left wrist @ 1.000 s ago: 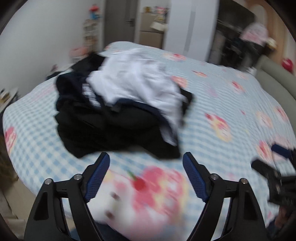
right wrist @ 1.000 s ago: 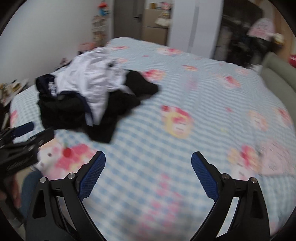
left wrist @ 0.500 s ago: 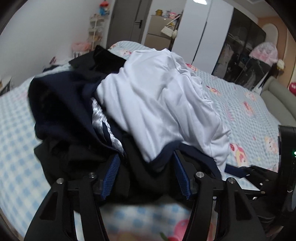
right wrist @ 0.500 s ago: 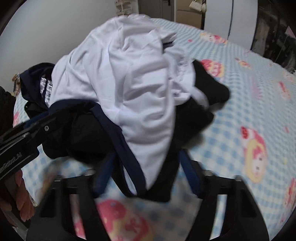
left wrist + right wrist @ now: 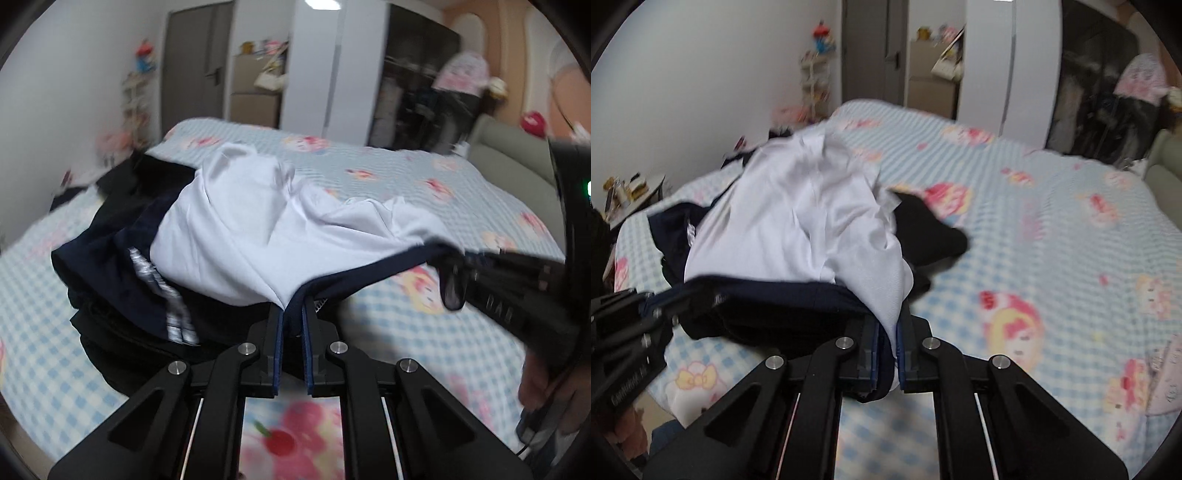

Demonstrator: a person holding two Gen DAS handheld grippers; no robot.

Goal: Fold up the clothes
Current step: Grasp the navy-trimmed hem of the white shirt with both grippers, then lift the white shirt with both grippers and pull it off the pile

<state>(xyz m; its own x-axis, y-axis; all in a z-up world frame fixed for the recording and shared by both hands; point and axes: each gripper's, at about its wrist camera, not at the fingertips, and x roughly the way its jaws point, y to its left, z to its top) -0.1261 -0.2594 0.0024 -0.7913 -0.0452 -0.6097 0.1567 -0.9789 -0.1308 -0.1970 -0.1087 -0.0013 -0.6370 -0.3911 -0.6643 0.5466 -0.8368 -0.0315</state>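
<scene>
The white shirt (image 5: 236,236) hid most of the dark clothes (image 5: 122,266) under it. The right gripper (image 5: 452,280) was motion-blurred in the left view, its tips lost in the navy hem (image 5: 369,271). Shelf clutter (image 5: 816,70) was too blurred to identify.

Bedroom interior. Bed (image 5: 388,177) w/ pale blue-and-white checked cover, pink cartoon prints; fills centre of both views. Plain white wall (image 5: 701,85) at left. Grey door (image 5: 195,62) at far end, handle visible; cardboard boxes (image 5: 255,99) beside it, small items on top (blurred). Tall white wardrobe (image 5: 1008,62) next, then a dark open closet (image 5: 1108,107). Narrow shelf rack (image 5: 814,81) w/ toys against wall, far left. Cluttered side table (image 5: 635,192) near bed's left edge. Grey-green upholstered headboard (image 5: 517,155) at right. Ceiling light (image 5: 321,3) on.
</scene>
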